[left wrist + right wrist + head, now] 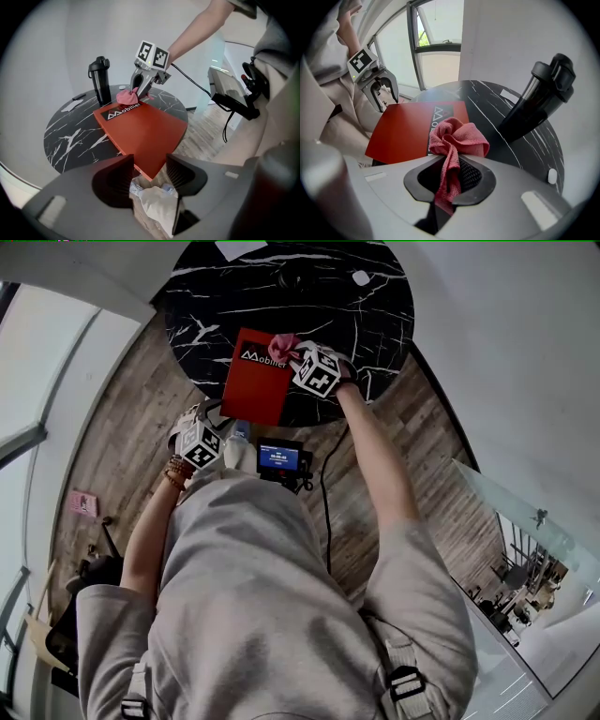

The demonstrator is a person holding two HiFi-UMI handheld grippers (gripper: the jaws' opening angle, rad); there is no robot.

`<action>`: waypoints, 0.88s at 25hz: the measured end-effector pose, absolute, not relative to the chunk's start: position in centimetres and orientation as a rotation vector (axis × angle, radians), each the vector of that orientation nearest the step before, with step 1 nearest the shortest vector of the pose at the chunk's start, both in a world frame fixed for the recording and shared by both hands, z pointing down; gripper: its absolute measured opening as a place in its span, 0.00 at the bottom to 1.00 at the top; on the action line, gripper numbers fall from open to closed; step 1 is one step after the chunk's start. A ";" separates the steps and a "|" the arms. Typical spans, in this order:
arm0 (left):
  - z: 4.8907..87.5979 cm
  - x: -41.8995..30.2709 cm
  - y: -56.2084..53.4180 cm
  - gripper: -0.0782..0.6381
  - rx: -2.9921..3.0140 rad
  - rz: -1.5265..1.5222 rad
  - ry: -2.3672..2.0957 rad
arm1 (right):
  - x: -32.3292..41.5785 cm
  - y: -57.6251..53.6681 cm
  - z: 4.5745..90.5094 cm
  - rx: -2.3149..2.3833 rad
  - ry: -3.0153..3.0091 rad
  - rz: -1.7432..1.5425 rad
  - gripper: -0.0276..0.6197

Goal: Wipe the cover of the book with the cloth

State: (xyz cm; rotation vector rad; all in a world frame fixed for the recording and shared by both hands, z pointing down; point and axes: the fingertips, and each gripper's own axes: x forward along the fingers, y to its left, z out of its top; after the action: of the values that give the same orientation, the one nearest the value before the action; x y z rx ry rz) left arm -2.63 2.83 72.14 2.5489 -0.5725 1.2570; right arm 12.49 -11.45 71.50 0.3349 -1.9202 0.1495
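While the round black marble table [375, 296] fills most of my head view, the red book [258, 376] is what I am working on. It lies flat at the table's near edge, with one corner hanging over the rim.

A tall black flask [539, 93] stands upright near the far edge, apart from the book.

My right gripper [450, 176] is clamped tight on the bunched pink cloth [457, 136]. The cloth sits at the book's far end, right by the title band. I cannot tell whether it presses on the cover yet.

My left gripper [149, 171] has its jaws spread wide and holds nothing. The overhanging corner lines up with the gap but is not pinched.

I judge the wipe is only starting. Next I need to press the cloth flat and draw it toward the near edge, and the left gripper should probably steady that loose corner.

The band carries a white peaked logo and lettering starting "Mobi". I cannot read the rest for sure.
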 end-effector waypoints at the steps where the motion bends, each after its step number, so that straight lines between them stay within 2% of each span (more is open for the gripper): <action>1: 72.1 -2.6 2.8 0.41 2.549 1.257 -0.577 | 12.5 -11.4 71.5 0.334 -1.917 0.151 0.13; 22: 72.0 -2.6 3.1 0.40 2.547 1.249 -0.628 | 11.7 -7.9 71.4 0.352 -1.930 0.207 0.13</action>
State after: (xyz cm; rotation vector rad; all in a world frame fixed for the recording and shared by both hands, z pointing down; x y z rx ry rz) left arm -2.65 3.15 71.99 2.5468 -0.6279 1.2487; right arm 11.70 -7.89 71.42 0.3516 -1.9300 0.2070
